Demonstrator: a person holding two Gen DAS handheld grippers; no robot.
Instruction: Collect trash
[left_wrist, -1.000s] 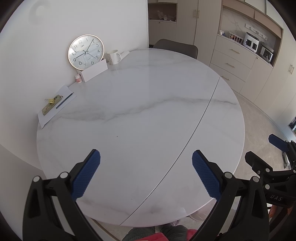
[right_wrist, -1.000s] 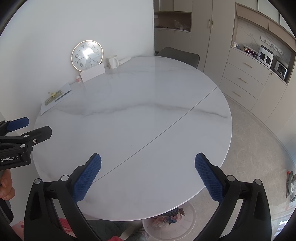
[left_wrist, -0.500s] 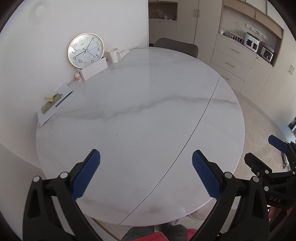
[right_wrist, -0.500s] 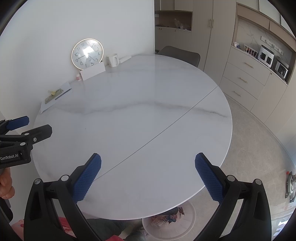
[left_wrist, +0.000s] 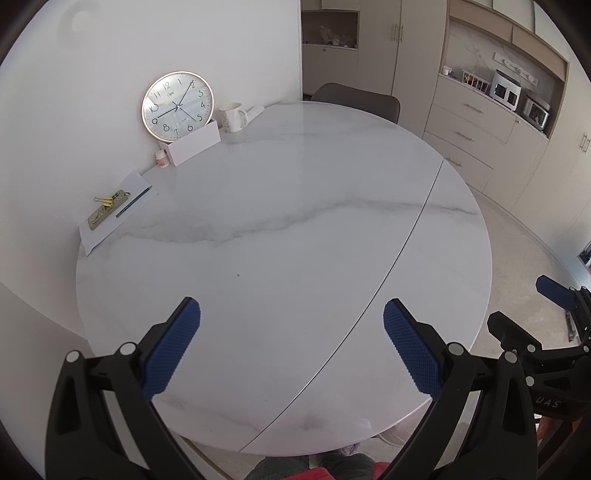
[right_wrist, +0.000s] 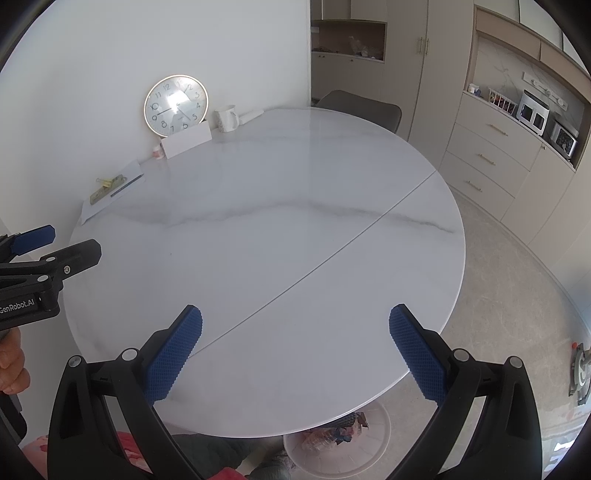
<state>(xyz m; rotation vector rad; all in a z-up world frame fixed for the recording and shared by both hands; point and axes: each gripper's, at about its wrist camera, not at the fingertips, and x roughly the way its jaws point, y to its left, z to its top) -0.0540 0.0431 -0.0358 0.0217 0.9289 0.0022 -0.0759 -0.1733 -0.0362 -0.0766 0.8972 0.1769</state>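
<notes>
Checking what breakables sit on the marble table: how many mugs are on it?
1. A white ceramic mug stands at the far edge of the round marble table, just right of the gold-rimmed wall clock. Another behind the white box could be hidden.

Left tool (left_wrist: 291, 343), right tool (right_wrist: 295, 349): fingers spread, empty.

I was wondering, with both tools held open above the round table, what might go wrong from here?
1. The things along the wall, the clock, mug, white box and paper with clips and a pen, do not look like trash; grabbing them would likely be a mistake.
2. The clock leans behind the box, so a nudge might tip it.
3. The bin sits on the floor partly under the table edge, so the right tool could hit that edge.
</notes>
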